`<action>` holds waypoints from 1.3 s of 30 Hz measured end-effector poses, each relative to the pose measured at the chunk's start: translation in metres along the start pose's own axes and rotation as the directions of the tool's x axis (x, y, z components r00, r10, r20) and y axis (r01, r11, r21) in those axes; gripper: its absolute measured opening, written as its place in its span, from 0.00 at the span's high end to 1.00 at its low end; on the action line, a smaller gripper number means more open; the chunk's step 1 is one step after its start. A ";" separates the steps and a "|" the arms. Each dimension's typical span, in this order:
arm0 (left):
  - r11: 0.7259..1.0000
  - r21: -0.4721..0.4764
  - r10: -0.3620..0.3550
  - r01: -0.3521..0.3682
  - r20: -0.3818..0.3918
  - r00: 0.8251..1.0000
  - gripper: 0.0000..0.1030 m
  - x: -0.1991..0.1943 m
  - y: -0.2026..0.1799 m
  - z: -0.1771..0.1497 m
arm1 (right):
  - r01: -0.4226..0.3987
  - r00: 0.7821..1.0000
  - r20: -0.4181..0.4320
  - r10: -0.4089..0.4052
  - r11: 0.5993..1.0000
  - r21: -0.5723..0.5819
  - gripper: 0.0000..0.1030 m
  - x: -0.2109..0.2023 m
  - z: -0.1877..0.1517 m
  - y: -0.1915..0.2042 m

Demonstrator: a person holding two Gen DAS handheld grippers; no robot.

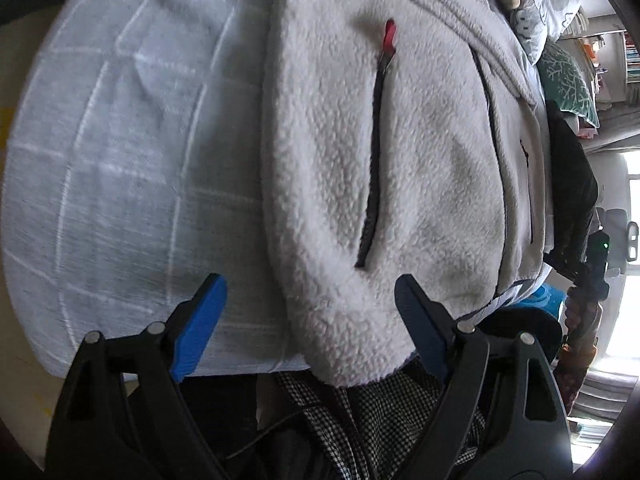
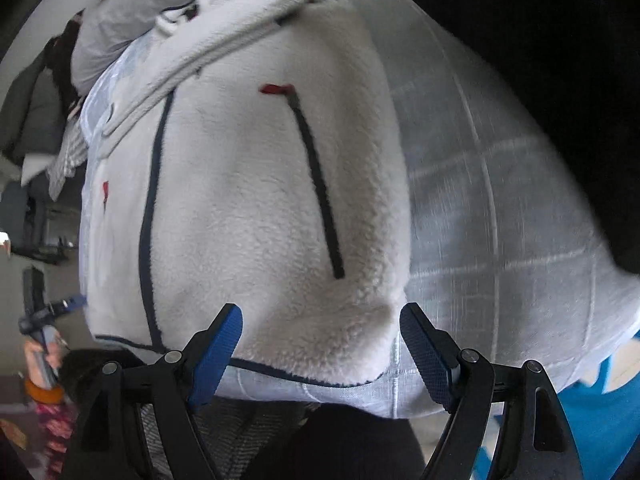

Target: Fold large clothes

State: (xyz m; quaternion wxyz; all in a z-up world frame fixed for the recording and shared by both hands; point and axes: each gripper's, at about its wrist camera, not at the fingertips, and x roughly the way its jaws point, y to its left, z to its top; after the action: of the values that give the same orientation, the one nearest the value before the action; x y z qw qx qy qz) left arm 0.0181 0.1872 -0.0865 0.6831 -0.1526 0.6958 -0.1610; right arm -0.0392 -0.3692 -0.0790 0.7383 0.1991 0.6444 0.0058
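Left wrist view: the left gripper is spread wide and holds nothing, poised over the near hem corner of the white fleece jacket, which lies flat on the pale checked bed cover, pocket zip running away. Right wrist view: the right gripper is wide too, framing the other hem corner. Best move, I'd say: pinch both corners evenly, lift together, keeping the hem taut

Each hand-held gripper has black linkage arms, silver pivot screws and textured blue pads.
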 end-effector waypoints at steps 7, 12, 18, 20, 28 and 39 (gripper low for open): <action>0.993 0.035 -0.113 0.116 -0.080 0.990 0.26 0.023 -0.009 -0.014 | -0.102 0.992 -0.057 0.110 0.987 0.127 0.20 0.023 -0.004 -0.024; 0.988 0.074 -0.127 0.136 -0.111 0.986 0.40 0.031 -0.022 -0.016 | -0.142 0.982 -0.102 0.160 0.976 0.166 0.27 0.036 -0.003 -0.027; 0.990 0.061 -0.124 0.128 -0.058 0.991 0.75 0.028 -0.038 -0.014 | -0.113 0.988 -0.094 0.126 0.984 0.141 0.71 0.040 0.001 -0.009; 0.987 0.072 -0.146 0.146 -0.005 0.989 0.78 0.018 -0.040 -0.015 | -0.111 0.993 -0.032 0.115 0.989 0.094 0.78 0.028 -0.001 0.002; 0.971 0.125 -0.224 0.204 0.167 0.960 0.81 -0.031 -0.061 -0.015 | -0.084 0.980 0.179 0.090 0.996 -0.037 0.81 -0.022 -0.005 0.040; 0.962 0.214 -0.244 0.168 0.406 0.880 0.81 -0.107 -0.087 0.049 | -0.056 0.893 0.438 0.104 0.991 -0.120 0.81 -0.091 0.047 0.075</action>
State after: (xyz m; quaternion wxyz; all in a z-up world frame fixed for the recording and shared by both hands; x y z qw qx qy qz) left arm 0.0683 0.1546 0.0472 0.8088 -0.1978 0.4915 -0.2552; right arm 0.0089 -0.3376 0.0342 0.8742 0.1827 0.4493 0.0244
